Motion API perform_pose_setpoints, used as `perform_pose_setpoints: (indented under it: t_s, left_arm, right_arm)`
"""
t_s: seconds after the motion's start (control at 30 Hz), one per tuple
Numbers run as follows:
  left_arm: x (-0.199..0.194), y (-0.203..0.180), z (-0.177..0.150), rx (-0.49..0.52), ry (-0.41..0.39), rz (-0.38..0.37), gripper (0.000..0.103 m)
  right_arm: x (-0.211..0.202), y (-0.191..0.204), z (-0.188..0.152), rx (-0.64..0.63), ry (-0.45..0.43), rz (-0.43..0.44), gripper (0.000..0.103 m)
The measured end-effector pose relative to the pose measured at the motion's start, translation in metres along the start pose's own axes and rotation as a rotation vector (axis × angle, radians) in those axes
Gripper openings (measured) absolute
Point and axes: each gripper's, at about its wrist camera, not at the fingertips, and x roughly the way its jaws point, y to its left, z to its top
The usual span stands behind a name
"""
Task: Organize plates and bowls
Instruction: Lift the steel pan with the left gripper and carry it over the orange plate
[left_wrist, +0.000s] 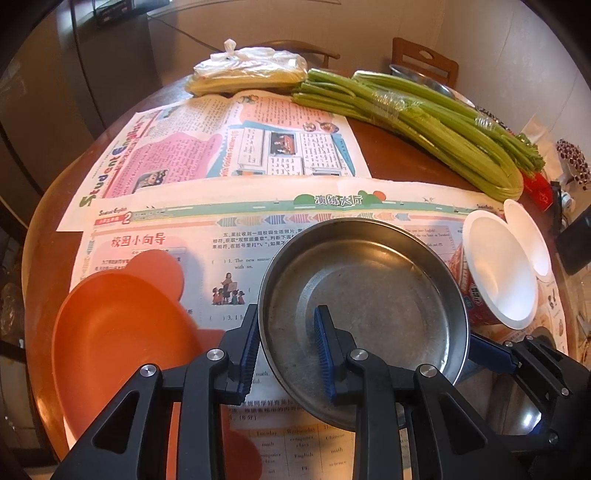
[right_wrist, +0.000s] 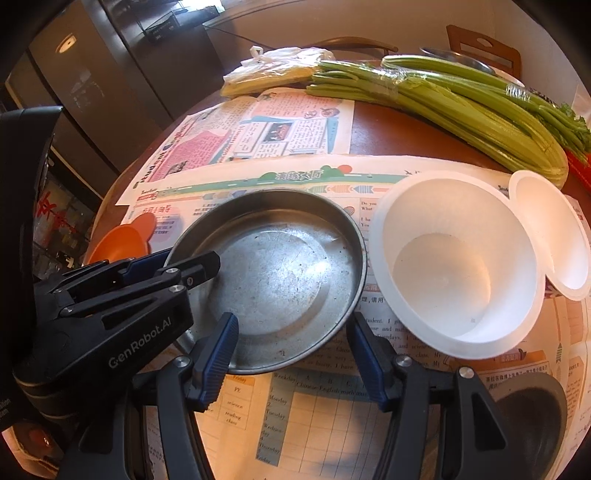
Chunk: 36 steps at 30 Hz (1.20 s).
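Observation:
A round metal plate (left_wrist: 364, 295) lies on newspaper in the middle; it also shows in the right wrist view (right_wrist: 273, 273). My left gripper (left_wrist: 286, 350) straddles its near-left rim, one finger inside and one outside, holding the rim. My right gripper (right_wrist: 293, 354) is open at the plate's near edge, gripping nothing. An orange plate (left_wrist: 122, 332) lies to the left, also in the right wrist view (right_wrist: 122, 240). A white foam bowl (right_wrist: 458, 266) with its hinged lid (right_wrist: 554, 236) lies tilted to the right; it also shows in the left wrist view (left_wrist: 498, 269).
Newspapers (left_wrist: 236, 147) cover the round brown table (left_wrist: 399, 147). Celery bunches (left_wrist: 417, 114) and a bagged food packet (left_wrist: 247, 70) lie at the back. A dark bowl-like object (right_wrist: 528, 406) sits near right. Clutter (left_wrist: 569, 173) lines the right edge.

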Motion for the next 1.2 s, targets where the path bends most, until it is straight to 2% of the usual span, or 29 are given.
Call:
perform_pose_setpoints:
  t_s: [0.77, 1.2]
  left_arm:
    - [-0.052, 0.007, -0.016, -0.009, -0.088, 0.019, 0.032]
    - [-0.081, 0.06, -0.03, -0.093, -0.133, 0.055, 0.035]
  right_arm:
    - [-0.036, 0.02, -0.008, -0.039, -0.062, 0.038, 0.061]
    - [-0.042, 0.078, -0.005, -0.156, -0.08, 0.06, 0.061]
